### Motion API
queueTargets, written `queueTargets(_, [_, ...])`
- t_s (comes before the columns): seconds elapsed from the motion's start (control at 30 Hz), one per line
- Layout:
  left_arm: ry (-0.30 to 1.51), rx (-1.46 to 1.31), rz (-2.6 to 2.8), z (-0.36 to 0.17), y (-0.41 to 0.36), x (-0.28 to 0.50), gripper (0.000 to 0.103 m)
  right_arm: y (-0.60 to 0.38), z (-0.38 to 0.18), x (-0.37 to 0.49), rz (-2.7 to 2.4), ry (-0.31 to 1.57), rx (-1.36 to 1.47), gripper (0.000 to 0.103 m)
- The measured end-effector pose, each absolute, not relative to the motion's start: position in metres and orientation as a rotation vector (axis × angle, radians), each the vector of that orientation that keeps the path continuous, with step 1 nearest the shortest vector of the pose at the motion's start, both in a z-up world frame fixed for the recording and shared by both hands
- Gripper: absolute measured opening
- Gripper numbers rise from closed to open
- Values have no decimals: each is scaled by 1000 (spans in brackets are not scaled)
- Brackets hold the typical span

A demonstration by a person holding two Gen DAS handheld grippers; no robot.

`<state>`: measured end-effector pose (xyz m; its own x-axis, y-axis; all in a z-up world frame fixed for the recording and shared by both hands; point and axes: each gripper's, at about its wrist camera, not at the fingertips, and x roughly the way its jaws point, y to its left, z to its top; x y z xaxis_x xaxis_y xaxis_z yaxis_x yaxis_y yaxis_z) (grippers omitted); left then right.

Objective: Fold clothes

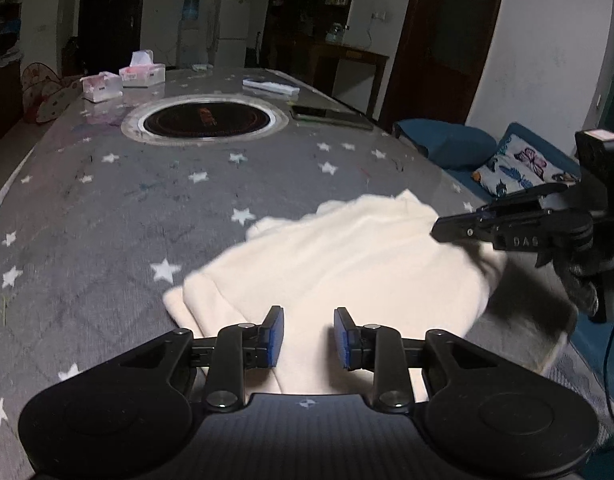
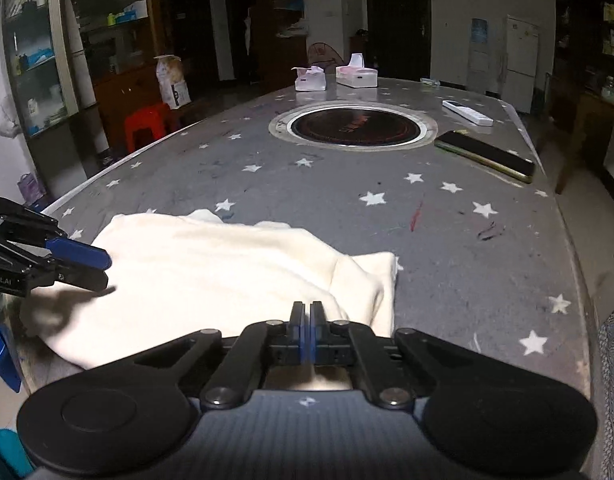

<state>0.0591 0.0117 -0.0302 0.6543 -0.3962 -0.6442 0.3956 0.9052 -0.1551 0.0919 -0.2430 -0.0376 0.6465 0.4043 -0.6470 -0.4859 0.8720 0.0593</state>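
- On the grey star-print tablecloth (image 1: 107, 216), near the table's front edge, lies the cream soft fleece garment (image 1: 331, 256), already bunched into a rough folded heap, not flat.
- My left gripper (image 1: 308, 338) hangs over the near hem with its blue pads (image 1: 277, 336) apart; cloth shows below the gap, but nothing is pinched and the pads press on nothing.
- My right gripper (image 2: 305, 330) has its pads fully together, over the garment's near right part; cloth sits just under the tips, but I cannot tell if any fabric is caught between them — no fold visibly rises into the pads.
- Judged step: take the near edge with both tongs and carry it over for the next fold.
- To do it well: bring the left pads down onto a single layered edge, not the top ply only, or the heap will peel apart.
- Right side: the folded lump at the right corner (image 2: 367, 280) looks thick; I should reopen and bite at the hem, level with the left, so the fold line stays straight.
- Lift both ends together and low; fleece drags on cloth and may pull the whole heap.
- Risk: the garment overhangs the near edge, so a one-sided pull could slide it off.
- Round black inset hotplate (image 2: 351, 126), dark flat phone (image 2: 487, 156) and white remote (image 2: 467, 112) are well apart from the work, no obstacle.
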Motion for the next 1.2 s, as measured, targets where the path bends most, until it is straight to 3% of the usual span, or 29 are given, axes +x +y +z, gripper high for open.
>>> queueTargets(0.5, [769, -90, -363, -41, 32, 110, 33, -225, -48, 146, 457, 724, -55, 8])
queueTargets(0.63, [768, -59, -355, -44, 26, 120, 34, -210, -50, 154, 501, 729, -77, 16])
queueTargets(0.8, [791, -85, -300, -47, 35, 132, 38, -209, -51, 165, 461, 741, -56, 17])
queueTargets(1.13, [729, -54, -428, -22, 10, 84, 38, -208, -29, 122, 583, 746, -185, 22])
queueTargets(1.2, [726, -43, -468, -21, 1, 72, 38, -207, -27, 110, 612, 746, -202, 29])
